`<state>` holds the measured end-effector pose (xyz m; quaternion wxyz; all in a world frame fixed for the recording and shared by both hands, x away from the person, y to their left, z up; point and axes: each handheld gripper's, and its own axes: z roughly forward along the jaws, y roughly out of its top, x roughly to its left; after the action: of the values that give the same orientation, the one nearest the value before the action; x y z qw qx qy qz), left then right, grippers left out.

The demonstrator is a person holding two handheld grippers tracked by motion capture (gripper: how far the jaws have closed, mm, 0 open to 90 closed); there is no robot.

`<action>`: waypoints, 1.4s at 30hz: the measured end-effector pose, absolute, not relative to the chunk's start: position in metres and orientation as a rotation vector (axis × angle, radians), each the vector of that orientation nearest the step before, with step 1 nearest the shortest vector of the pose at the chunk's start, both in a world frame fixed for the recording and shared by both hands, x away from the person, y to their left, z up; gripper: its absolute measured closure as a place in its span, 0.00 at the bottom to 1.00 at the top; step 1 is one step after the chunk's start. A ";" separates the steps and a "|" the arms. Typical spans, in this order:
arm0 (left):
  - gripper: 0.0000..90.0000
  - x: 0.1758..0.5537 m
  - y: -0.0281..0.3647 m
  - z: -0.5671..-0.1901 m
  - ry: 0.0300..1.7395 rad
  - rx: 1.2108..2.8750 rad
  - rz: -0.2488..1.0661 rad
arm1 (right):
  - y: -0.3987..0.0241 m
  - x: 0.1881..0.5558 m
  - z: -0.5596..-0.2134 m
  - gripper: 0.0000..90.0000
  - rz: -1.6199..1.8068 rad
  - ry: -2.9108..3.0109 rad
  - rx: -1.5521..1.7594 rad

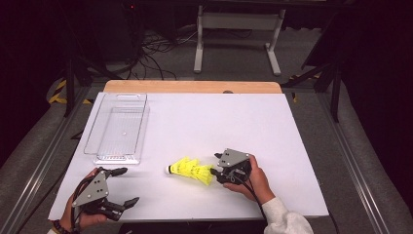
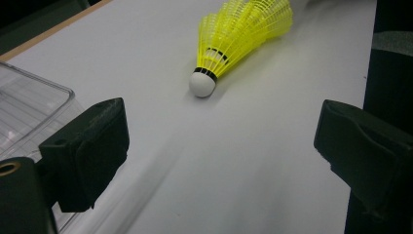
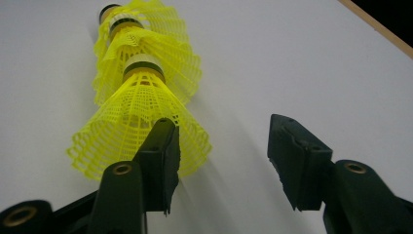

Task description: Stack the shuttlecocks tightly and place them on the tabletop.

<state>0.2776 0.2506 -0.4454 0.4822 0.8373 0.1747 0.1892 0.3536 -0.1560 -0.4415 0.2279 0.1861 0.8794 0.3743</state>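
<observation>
A nested stack of yellow plastic shuttlecocks lies on its side on the white table, white cork pointing left. My right gripper is at the skirt end, held by a hand. In the right gripper view the jaws stand open; the left jaw overlaps the rim of the nearest skirt, and the gap between the jaws holds nothing. My left gripper rests open near the table's front left corner. It looks toward the stack and its cork, well apart from it.
A clear plastic tray stands empty at the left of the table, its corner close to my left jaw. A wooden strip runs along the table's far edge. Cables and a white stand are on the floor beyond.
</observation>
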 end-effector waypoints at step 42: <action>0.08 0.277 0.250 -0.445 0.416 2.051 0.467 | -0.144 0.313 -0.459 0.69 1.063 2.552 0.638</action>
<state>0.2772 0.2497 -0.4448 0.4783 0.8400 0.1702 0.1914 0.3130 -0.1441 -0.4593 0.1518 0.2223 0.8891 0.3703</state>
